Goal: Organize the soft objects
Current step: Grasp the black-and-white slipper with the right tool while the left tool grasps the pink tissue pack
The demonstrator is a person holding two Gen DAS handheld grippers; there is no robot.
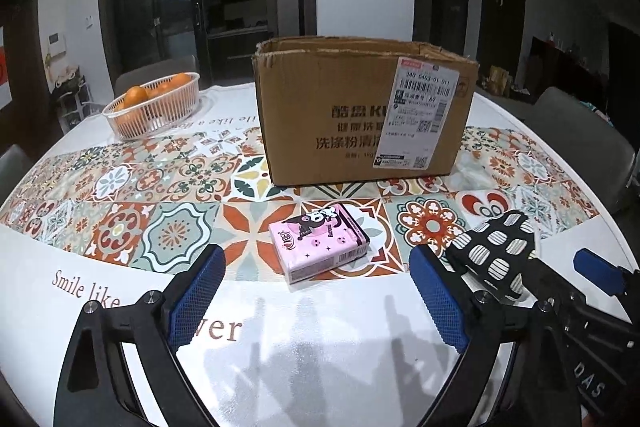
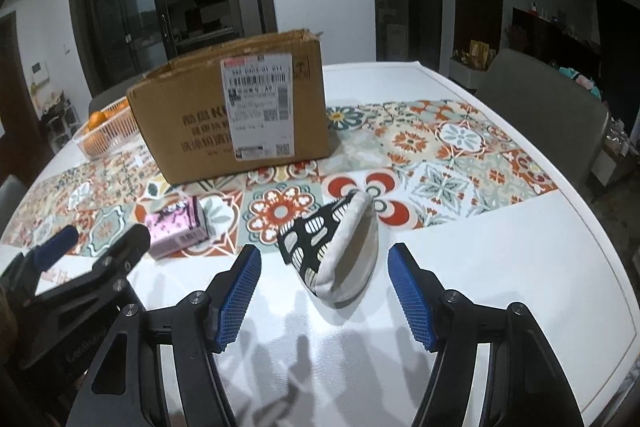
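A pink tissue pack (image 1: 320,247) lies on the table just ahead of my open, empty left gripper (image 1: 318,293). It also shows in the right wrist view (image 2: 176,229). A black-and-white patterned oven mitt (image 2: 336,247) lies just ahead of my open, empty right gripper (image 2: 324,285); it also shows in the left wrist view (image 1: 496,253), right of the left gripper. An open cardboard box (image 1: 360,115) stands behind both; it shows in the right view too (image 2: 236,119). The right gripper (image 1: 560,287) appears at the right edge of the left view, the left gripper (image 2: 96,247) at the left of the right view.
A white basket of oranges (image 1: 154,105) stands at the far left of the table, left of the box. The round table (image 1: 320,367) has a patterned tile runner across its middle. Grey chairs (image 2: 540,95) stand around the far edge.
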